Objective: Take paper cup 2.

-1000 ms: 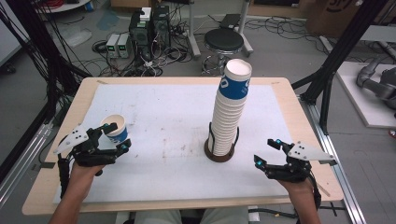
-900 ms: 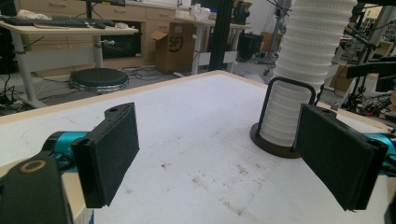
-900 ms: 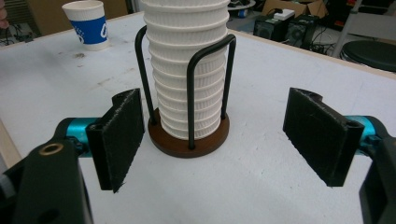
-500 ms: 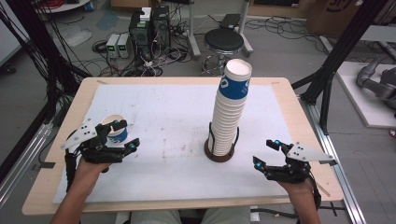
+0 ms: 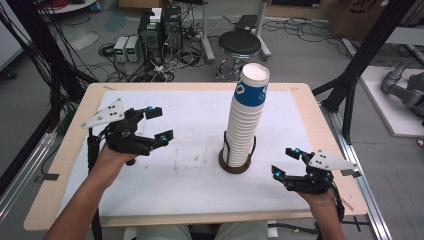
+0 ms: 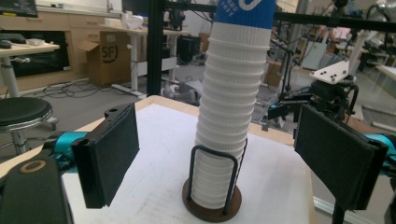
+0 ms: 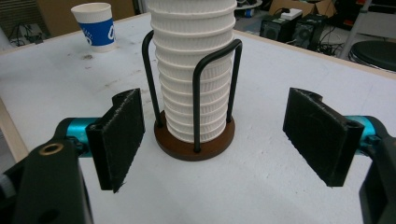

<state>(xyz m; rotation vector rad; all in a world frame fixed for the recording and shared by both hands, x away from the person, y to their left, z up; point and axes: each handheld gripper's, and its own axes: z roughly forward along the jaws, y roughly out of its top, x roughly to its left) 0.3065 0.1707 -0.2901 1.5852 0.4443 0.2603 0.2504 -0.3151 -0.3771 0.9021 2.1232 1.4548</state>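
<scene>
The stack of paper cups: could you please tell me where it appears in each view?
High view: stack of paper cups just right of centre.
Left gripper view: centre, top cut off.
Right gripper view: upper centre, top cut off.
Shared landmark: the holder's round brown base.

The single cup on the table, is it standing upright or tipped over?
Upright. In the right gripper view the single cup stands on its base on the table, open rim upward, apart from the cup stack.

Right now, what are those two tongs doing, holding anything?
Left tongs: open, holding nothing.
Right tongs: open, holding nothing, facing the stack of paper cups.
</scene>
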